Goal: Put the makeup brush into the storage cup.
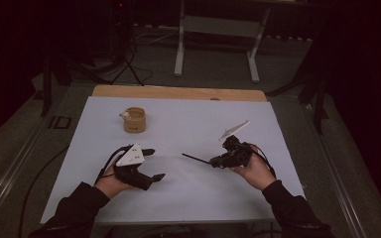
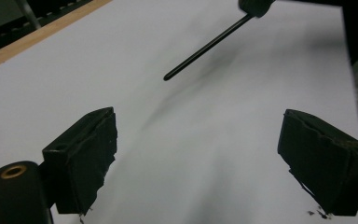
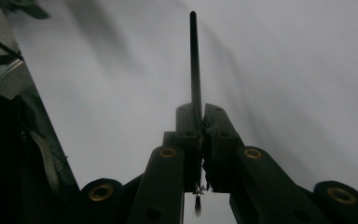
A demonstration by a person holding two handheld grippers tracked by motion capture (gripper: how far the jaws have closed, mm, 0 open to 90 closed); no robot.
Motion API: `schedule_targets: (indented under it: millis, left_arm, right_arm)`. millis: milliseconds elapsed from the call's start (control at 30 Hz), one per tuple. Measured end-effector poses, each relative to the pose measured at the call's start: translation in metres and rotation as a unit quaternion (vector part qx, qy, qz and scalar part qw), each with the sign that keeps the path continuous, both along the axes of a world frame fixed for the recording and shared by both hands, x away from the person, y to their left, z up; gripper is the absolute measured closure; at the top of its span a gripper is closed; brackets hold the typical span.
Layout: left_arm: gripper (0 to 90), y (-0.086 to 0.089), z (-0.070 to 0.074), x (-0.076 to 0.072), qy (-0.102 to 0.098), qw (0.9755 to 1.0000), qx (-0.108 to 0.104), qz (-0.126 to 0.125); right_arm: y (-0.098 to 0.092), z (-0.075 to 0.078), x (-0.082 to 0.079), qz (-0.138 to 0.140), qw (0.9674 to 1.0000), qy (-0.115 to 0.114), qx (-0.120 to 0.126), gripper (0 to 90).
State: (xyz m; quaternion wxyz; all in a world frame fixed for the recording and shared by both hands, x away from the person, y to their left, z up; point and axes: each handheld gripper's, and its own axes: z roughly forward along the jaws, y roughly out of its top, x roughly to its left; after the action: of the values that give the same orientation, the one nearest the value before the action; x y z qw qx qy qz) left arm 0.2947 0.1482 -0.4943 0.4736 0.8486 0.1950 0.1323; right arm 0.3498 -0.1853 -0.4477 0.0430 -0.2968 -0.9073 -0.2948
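Observation:
My right gripper (image 1: 213,162) is shut on a thin black rod (image 1: 195,158). The rod sticks out to the left over the white sheet (image 1: 193,193). In the right gripper view the jaws (image 3: 200,114) press together on the rod (image 3: 194,60), which runs straight ahead. My left gripper (image 1: 156,163) rests at the front left, open, with nothing between its fingers. Its wide-apart jaws (image 2: 198,140) point toward the rod's tip (image 2: 168,77), which hangs a little way off.
A small tan cup (image 1: 134,120) stands at the back left of the sheet. A wooden table edge (image 1: 178,92) shows behind the sheet. Beyond it are a grey metal stand (image 1: 218,25) and a dark floor with cables.

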Motion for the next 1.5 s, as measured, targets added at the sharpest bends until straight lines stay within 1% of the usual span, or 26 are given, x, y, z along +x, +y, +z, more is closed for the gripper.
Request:
schedule_targets:
  millis: [100, 200, 300, 367, 500, 567, 733, 767, 800, 867, 900, 1000, 1067, 1100, 1133, 1167, 1200, 1233, 1267, 1300, 1333, 1367, 1400, 1433, 1467, 1500]
  left_arm:
    - [14.4, -0.008, -0.002, 0.003, -0.016, 0.9997, 0.018, -0.001]
    - [15.0, -0.015, -0.004, 0.005, -0.05, 0.9978, 0.043, 0.002]
    - [17.0, -0.021, -0.005, 0.008, -0.08, 0.9948, 0.064, 0.002]
    - [23.5, -0.024, -0.006, 0.01, -0.087, 0.9936, 0.071, -0.014]
    - [26.3, -0.033, -0.01, 0.011, -0.111, 0.9894, 0.09, -0.025]
    - [30.0, -0.036, -0.011, 0.01, -0.119, 0.9875, 0.097, -0.033]
    - [42.0, -0.047, -0.016, 0.007, -0.173, 0.9744, 0.136, -0.047]
    - [44.9, -0.048, -0.016, 0.006, -0.184, 0.9708, 0.146, -0.048]
    - [46.9, -0.05, -0.017, 0.006, -0.197, 0.966, 0.158, -0.055]
    - [48.2, -0.054, -0.02, 0.004, -0.225, 0.9539, 0.189, -0.061]
    - [51.0, -0.055, -0.022, 0.004, -0.236, 0.9495, 0.197, -0.064]
    - [57.5, -0.059, -0.026, 0.004, -0.258, 0.9407, 0.21, -0.065]
    - [61.7, -0.061, -0.028, 0.003, -0.266, 0.9373, 0.215, -0.07]
    - [64.7, -0.062, -0.027, 0.003, -0.272, 0.9333, 0.224, -0.07]
    - [66.9, -0.062, -0.027, 0.003, -0.272, 0.9333, 0.224, -0.07]
    - [66.9, -0.063, -0.027, 0.002, -0.266, 0.9355, 0.22, -0.073]
    - [72.6, -0.062, -0.025, 0.002, -0.27, 0.9303, 0.236, -0.078]
    - [76.1, -0.064, -0.027, 0.003, -0.26, 0.9372, 0.219, -0.079]
    - [79.8, -0.063, -0.025, 0.003, -0.264, 0.9323, 0.233, -0.083]
    - [81.7, -0.063, -0.024, 0.003, -0.265, 0.9294, 0.241, -0.088]
    - [82.8, -0.063, -0.024, 0.003, -0.265, 0.9294, 0.241, -0.088]
    - [82.8, -0.064, -0.025, 0.003, -0.267, 0.9258, 0.248, -0.1]
    - [84.5, -0.065, -0.026, 0.003, -0.268, 0.9236, 0.252, -0.106]
    - [85.1, -0.065, -0.025, 0.003, -0.264, 0.9197, 0.266, -0.116]
    - [85.3, -0.066, -0.026, 0.002, -0.272, 0.9163, 0.271, -0.113]
    - [85.5, -0.066, -0.026, 0.002, -0.27, 0.9163, 0.272, -0.116]
  right_arm:
    - [0.001, 0.001, 0.0, 0.001, 1.0, 0.001, 0.002, 85.9]
    - [0.002, 0.002, -0.001, 0.002, 1.0, 0.002, 0.006, 85.9]
    - [0.004, 0.002, -0.001, 0.005, 0.9999, 0.007, 0.012, 85.9]
    - [0.006, 0.002, -0.002, 0.008, 0.9997, 0.017, 0.018, 85.9]
    - [0.012, 0.004, -0.005, 0.019, 0.999, 0.029, 0.029, 85.9]
    - [0.015, 0.004, -0.006, 0.022, 0.999, 0.03, 0.026, 85.8]
    - [0.018, 0.004, -0.005, 0.023, 0.9989, 0.032, 0.024, 85.9]
    - [0.018, 0.004, -0.005, 0.023, 0.9987, 0.035, 0.028, 85.8]
    - [0.018, 0.004, -0.005, 0.025, 0.9985, 0.038, 0.031, 85.8]
    - [0.018, 0.004, -0.005, 0.025, 0.9985, 0.039, 0.031, 85.8]
    - [0.018, 0.003, -0.005, 0.025, 0.9983, 0.04, 0.035, 85.9]
    - [0.019, 0.003, -0.006, 0.027, 0.9982, 0.04, 0.036, 85.8]
    - [0.019, 0.004, -0.006, 0.026, 0.9984, 0.039, 0.031, 85.9]
    - [0.019, 0.003, -0.006, 0.028, 0.9981, 0.043, 0.032, 85.8]
    - [0.019, 0.003, -0.006, 0.028, 0.9981, 0.043, 0.032, 85.8]
    - [0.019, 0.003, -0.006, 0.028, 0.9982, 0.042, 0.031, 85.8]
    - [0.019, 0.003, -0.006, 0.028, 0.9981, 0.045, 0.032, 85.8]
    - [0.019, 0.003, -0.006, 0.026, 0.9982, 0.044, 0.032, 85.8]
    - [0.019, 0.003, -0.006, 0.026, 0.9983, 0.043, 0.029, 85.8]
    - [0.018, 0.003, -0.005, 0.025, 0.9984, 0.041, 0.032, 85.8]
    - [0.018, 0.003, -0.005, 0.025, 0.9984, 0.041, 0.032, 85.8]
    - [0.018, 0.003, -0.005, 0.025, 0.9983, 0.041, 0.032, 85.8]
    - [0.018, 0.003, -0.006, 0.025, 0.9988, 0.032, 0.029, 85.8]
    - [0.019, 0.004, -0.006, 0.025, 0.9989, 0.028, 0.029, 85.8]
    - [0.019, 0.004, -0.007, 0.027, 0.999, 0.027, 0.025, 85.7]
    - [0.02, 0.004, -0.007, 0.028, 0.9991, 0.025, 0.022, 85.6]
